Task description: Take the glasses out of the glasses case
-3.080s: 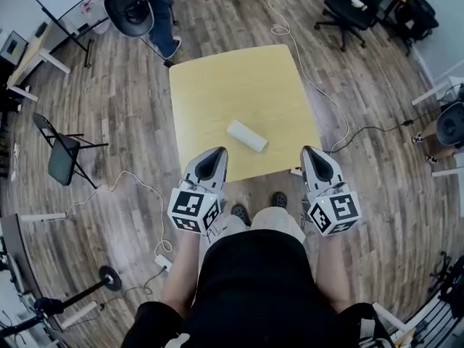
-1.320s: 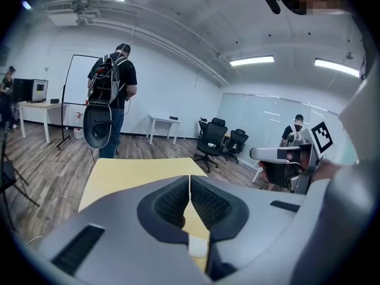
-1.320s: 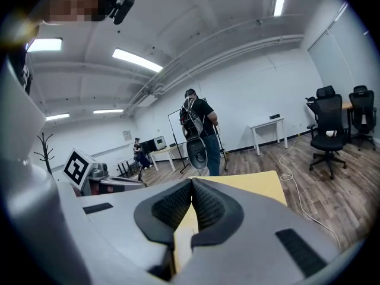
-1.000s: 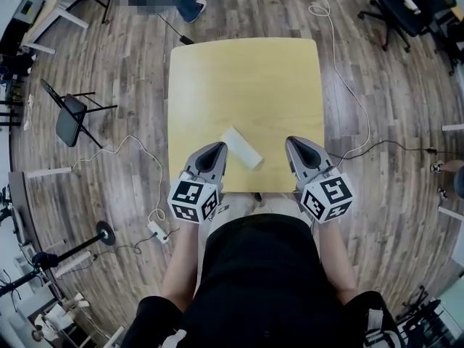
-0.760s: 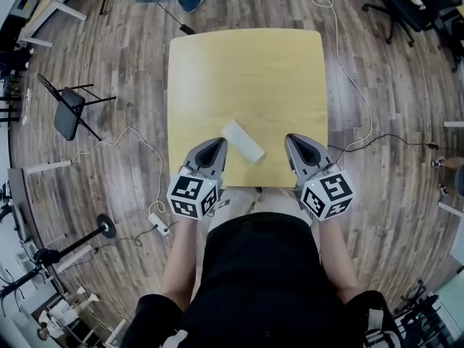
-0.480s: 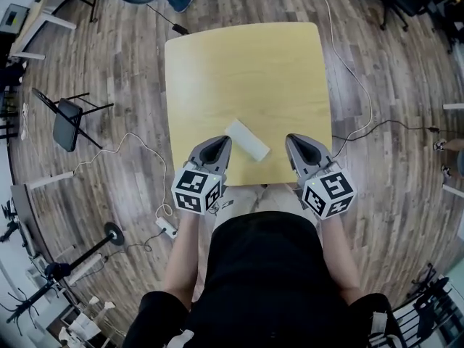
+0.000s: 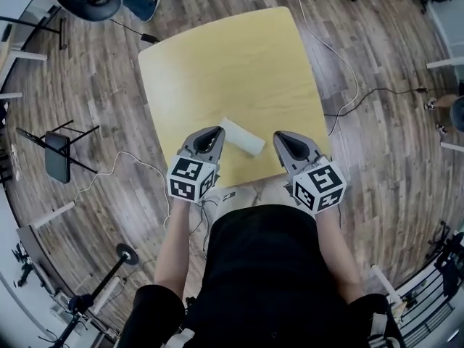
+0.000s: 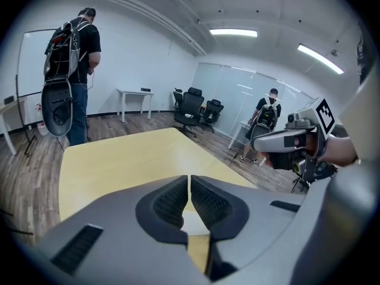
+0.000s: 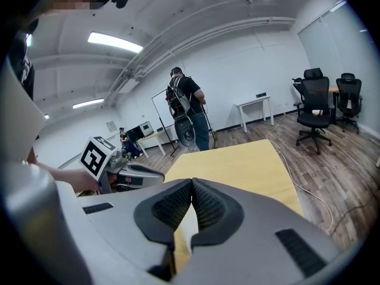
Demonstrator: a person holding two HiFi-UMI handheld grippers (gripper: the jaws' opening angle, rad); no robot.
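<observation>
Head view: left gripper (image 7: 213,132) and right gripper (image 7: 280,137), squeezed shut and empty, have been lowered beside the closed glasses case (image 7: 243,136), which can be grabbed next.

Bright, even light from the ceiling strips (image 8: 233,32), and I see only soft shadows. Head view bows hard at the edges, floor planks (image 7: 87,122) curving. Both gripper views sit in dark round vignettes, the near jaws a touch soft, faint sheen on the surface (image 8: 119,159)
</observation>
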